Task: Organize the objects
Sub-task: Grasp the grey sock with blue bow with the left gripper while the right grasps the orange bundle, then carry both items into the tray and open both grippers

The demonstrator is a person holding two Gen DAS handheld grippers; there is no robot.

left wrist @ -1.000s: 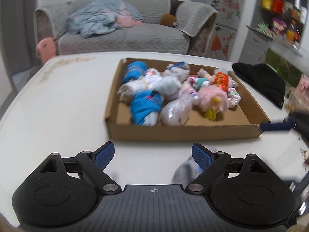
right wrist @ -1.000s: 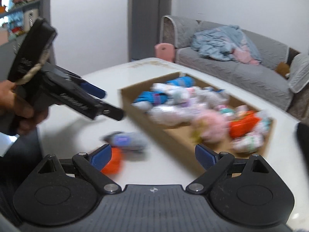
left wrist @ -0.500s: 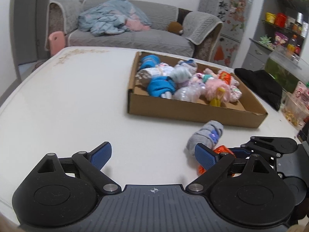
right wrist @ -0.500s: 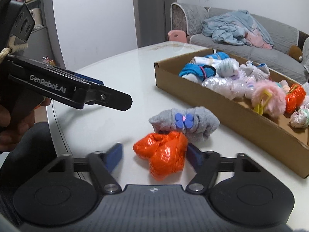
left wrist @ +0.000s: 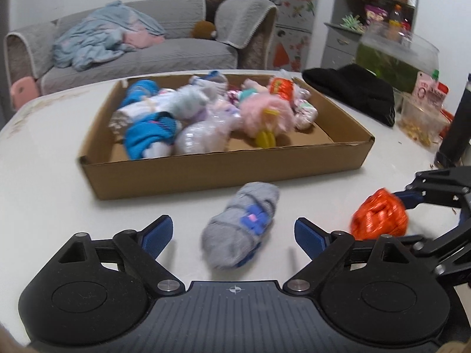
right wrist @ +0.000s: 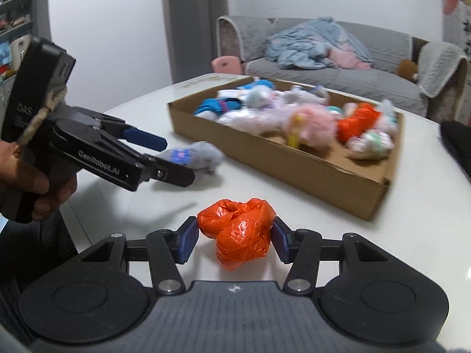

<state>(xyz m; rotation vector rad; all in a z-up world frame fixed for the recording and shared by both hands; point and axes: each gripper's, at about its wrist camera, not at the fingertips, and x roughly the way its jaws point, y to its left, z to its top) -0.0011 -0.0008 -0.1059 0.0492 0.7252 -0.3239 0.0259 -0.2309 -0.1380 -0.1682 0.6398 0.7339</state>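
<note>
1. I read the orange bag [right wrist: 240,229] as a crumpled wad of thin plastic: light, soft, crackly and a bit slick, so it will squash and not resist. I would take it across its fat middle, where the folds bunch and give the pads something to bite.
2. The right tongs [right wrist: 235,242] have just been closing, with the bag between them; both blue pads now press its sides, so I call it grasped. The bag sits low on the white tabletop [right wrist: 294,182], near the box [right wrist: 276,158] but well outside it. Whether it is lifted clear I cannot tell.
3. The grey sock roll [left wrist: 241,229] looks soft, springy and light, not fragile. Knit fabric grips well. I would pinch it across the thick waist by the blue bow, not at a loose end that could unroll.
4. The left tongs [left wrist: 234,235] have just narrowed a little but stand released, wide apart. The roll lies on the tabletop between the pads, lengthwise and slightly slanted, touching neither. It rests just in front of the box's near wall, apart from it.
5. My judgement: both items belong in the box with the other bundles; a gentle squeeze should do for each.
</note>
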